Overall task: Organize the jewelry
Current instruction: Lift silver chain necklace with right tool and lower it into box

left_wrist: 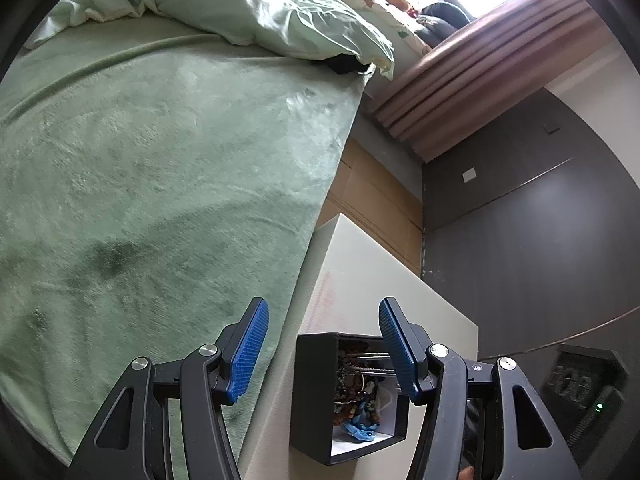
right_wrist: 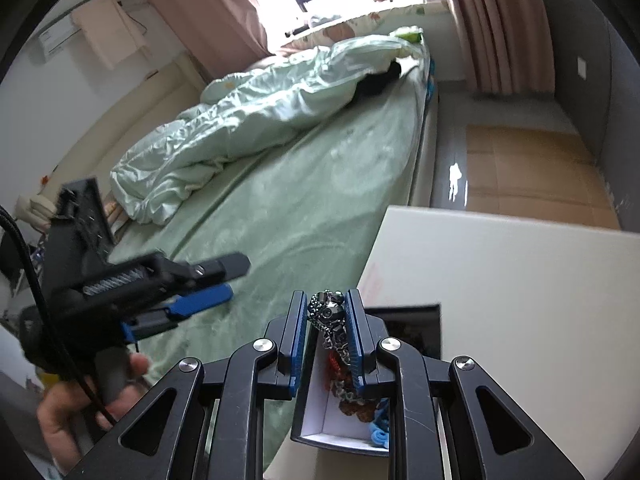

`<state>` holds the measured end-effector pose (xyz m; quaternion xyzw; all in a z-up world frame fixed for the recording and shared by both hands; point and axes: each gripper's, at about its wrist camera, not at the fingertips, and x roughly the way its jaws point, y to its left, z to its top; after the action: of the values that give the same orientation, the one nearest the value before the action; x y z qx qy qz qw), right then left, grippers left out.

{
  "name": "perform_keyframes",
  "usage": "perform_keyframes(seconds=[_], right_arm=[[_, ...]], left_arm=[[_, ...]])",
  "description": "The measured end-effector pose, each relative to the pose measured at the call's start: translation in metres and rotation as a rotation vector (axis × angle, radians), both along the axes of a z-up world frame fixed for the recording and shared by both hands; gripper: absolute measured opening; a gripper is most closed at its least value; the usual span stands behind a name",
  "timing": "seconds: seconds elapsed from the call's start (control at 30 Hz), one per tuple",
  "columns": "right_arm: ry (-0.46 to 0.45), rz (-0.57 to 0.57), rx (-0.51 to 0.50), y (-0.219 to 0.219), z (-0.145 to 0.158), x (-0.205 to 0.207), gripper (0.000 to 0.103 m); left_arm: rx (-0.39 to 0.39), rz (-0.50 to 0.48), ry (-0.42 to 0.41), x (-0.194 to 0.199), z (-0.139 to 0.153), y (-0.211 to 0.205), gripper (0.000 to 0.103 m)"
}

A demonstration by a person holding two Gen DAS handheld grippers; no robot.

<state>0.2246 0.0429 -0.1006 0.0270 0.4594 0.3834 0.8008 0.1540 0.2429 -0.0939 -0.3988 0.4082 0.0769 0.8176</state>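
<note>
Right tool (right_wrist: 328, 332): now at bottom centre of the right wrist view, its blue pads nearly together and pressed on a dark metal beaded chain (right_wrist: 328, 312) whose top bunches between the fingertips.
Chain, lower part: hangs down between the pads toward the open black box (right_wrist: 404, 320) just below; whether its end touches the contents I cannot tell.
Box in right view: white inside, sitting on the white counter (right_wrist: 500, 280) near its left edge; most of it is covered by the tool's black linkage.
Box contents: a tangle of jewelry (left_wrist: 356, 396), brownish and red beads with a blue piece at the near end; single items are hard to make out.
Left tool (left_wrist: 324, 352): at bottom centre of the left wrist view, pads well apart, nothing between them that they touch.
Box relative to left tool: in the left wrist view the box (left_wrist: 312, 380) lies below the gap, toward the right finger, which overlaps its right side.
Left tool in right view: at left of frame, blurred, held by a hand (right_wrist: 80, 408) cut off by the lower left edge.
Bed (left_wrist: 160, 200): green blanket fills the left of both views, right beside the counter, with a rumpled pale quilt (right_wrist: 240, 120) farther back.
</note>
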Motion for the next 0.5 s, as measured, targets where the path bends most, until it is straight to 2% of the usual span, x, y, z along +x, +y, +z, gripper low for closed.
perform_keyframes(seconds=[0.17, 0.2, 0.27, 0.3, 0.5], right_arm=[[0.122, -0.033, -0.015, -0.006, -0.021, 0.011, 0.022], [0.125, -0.041, -0.011, -0.009, -0.020, 0.012, 0.024], [0.107, -0.066, 0.004, -0.021, -0.013, 0.010, 0.037], [0.098, -0.079, 0.011, -0.027, -0.009, 0.009, 0.039], [0.056, -0.168, 0.021, -0.073, 0.011, 0.003, 0.041]], left_arm=[[0.002, 0.010, 0.007, -0.001, 0.000, 0.003, 0.059], [0.006, 0.010, 0.008, -0.002, 0.000, 0.002, 0.059], [0.017, 0.002, 0.010, -0.001, 0.002, -0.002, 0.059], [0.022, -0.005, 0.010, -0.001, 0.002, -0.005, 0.059], [0.078, -0.041, 0.009, -0.003, 0.011, -0.027, 0.059]])
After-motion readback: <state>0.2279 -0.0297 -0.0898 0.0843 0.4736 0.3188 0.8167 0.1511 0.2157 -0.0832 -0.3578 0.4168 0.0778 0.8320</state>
